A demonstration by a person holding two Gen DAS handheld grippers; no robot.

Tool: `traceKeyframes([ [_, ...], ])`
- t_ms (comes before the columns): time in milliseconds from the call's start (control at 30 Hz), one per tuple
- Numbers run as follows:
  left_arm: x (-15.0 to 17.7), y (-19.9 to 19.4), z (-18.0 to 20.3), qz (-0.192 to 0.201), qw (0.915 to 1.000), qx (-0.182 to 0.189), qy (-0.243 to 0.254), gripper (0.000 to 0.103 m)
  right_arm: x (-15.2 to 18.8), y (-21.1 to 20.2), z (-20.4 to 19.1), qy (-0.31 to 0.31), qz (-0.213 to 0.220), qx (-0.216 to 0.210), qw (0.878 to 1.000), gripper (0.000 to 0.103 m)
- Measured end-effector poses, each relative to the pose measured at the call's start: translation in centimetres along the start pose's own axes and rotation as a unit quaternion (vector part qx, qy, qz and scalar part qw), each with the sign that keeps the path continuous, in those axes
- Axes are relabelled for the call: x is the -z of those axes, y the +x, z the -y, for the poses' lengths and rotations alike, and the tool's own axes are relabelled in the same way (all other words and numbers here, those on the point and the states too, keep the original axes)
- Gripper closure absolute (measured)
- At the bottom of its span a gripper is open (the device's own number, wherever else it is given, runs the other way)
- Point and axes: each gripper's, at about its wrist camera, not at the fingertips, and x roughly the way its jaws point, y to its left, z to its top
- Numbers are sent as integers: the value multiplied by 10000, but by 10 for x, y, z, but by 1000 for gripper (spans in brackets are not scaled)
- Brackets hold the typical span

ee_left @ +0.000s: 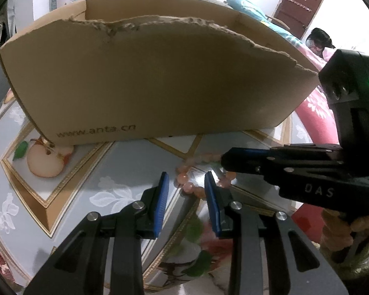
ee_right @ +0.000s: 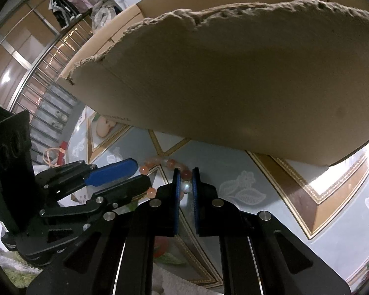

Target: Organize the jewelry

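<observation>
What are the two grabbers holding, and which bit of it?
The right gripper pinches the bead bracelet by its pale pearl bead. The left gripper sits open over the bracelet's other side, gripping nothing.

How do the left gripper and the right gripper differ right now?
The left gripper stands wider, its pads astride part of the pink bead bracelet without pinching it; the right gripper is nearly closed, pinching a white bead of that bracelet. Both have blue pads and point down at the patterned tablecloth before the cardboard box.
</observation>
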Motion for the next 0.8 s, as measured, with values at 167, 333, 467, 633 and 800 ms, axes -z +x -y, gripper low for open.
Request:
traceKeyframes([
  [167, -3, 3, 4, -25, 10000, 12, 82, 81, 0, 0, 0, -11, -5, 0, 10000, 95],
  [333, -5, 7, 11, -55, 9996, -170, 239, 90, 0, 0, 0, -12, -3, -3, 10000, 94],
  [467, -6, 9, 14, -86, 9993, -248, 282, 92, 0, 0, -1, -21, -5, 2, 10000, 94],
  [633, -7, 11, 17, -91, 9990, -316, 316, 92, 0, 0, -2, -31, -11, 9, 10000, 93],
  [800, -8, 14, 22, -94, 9988, -343, 343, 92, 1, 0, -5, -103, -15, 44, 9999, 89],
])
